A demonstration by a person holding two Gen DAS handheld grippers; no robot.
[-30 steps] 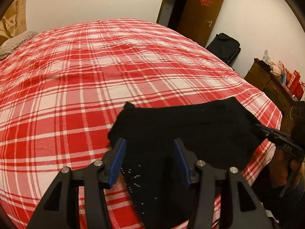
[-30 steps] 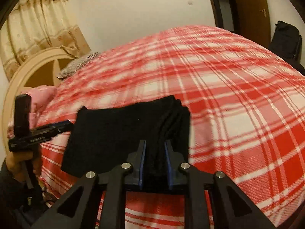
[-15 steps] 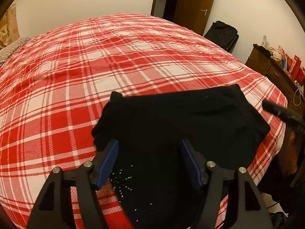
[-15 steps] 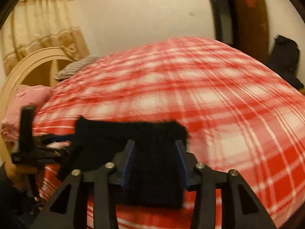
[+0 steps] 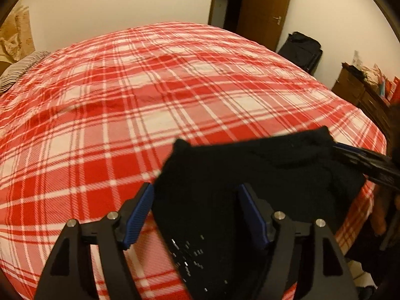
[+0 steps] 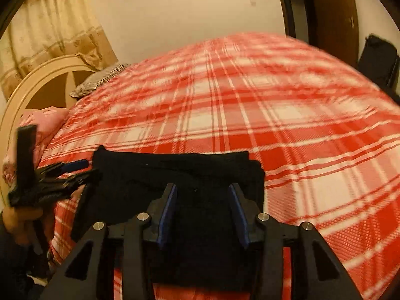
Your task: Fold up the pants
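Black pants (image 5: 250, 175) lie folded into a flat rectangle near the front edge of a red plaid bed (image 5: 150, 87). My left gripper (image 5: 197, 202) is open, its blue pads spread over the pants' left end without holding them. In the right wrist view the pants (image 6: 155, 182) lie as a dark block, and my right gripper (image 6: 203, 200) is open over their right end. The right gripper shows in the left wrist view (image 5: 362, 160) at the pants' far end. The left gripper shows in the right wrist view (image 6: 65, 175) at the pants' left edge.
A striped pillow (image 6: 100, 80) and a pink pillow (image 6: 42, 122) lie by the cream headboard (image 6: 37, 75). A black suitcase (image 5: 300, 50) stands beside a brown door (image 5: 267, 7). A wooden dresser (image 5: 362, 92) with red boxes stands to the right of the bed.
My right gripper has opened and let go of the pants' right end. My left gripper has stayed open over the pants. Both views have shifted a little.
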